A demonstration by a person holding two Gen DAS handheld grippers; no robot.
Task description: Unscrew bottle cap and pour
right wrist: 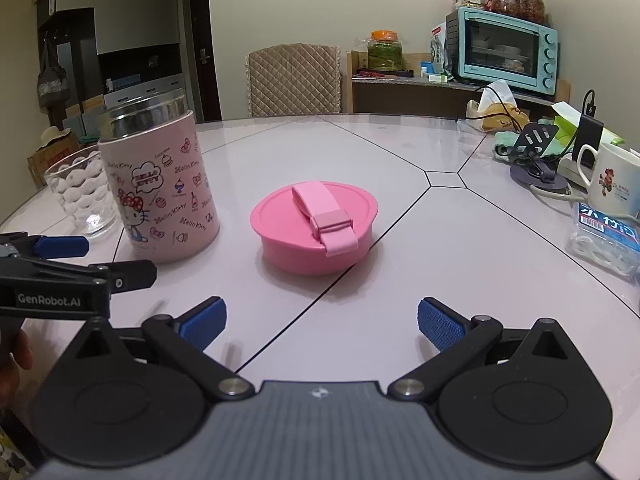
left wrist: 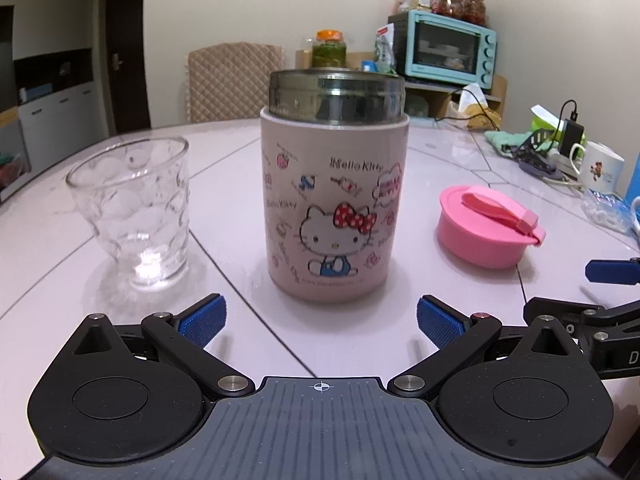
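Both grippers gape empty: left gripper [left wrist: 320, 320] facing bottle [left wrist: 334, 192], right gripper [right wrist: 320, 320] facing cap [right wrist: 314, 228].

A pale glossy table [right wrist: 360, 152] fills the room's middle, a quilted chair [right wrist: 294, 80] pushed against its far edge. Behind, cream walls, a dark door [right wrist: 204, 40], and a wooden shelf [right wrist: 400, 92] bearing a turquoise oven [right wrist: 504, 50].

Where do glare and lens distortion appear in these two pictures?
Left wrist view: a bright glint sits in the base of the glass, and the table edge bows from the fisheye. Right wrist view: the glossy table mirrors pale light near its far edge, and the door frame leans.
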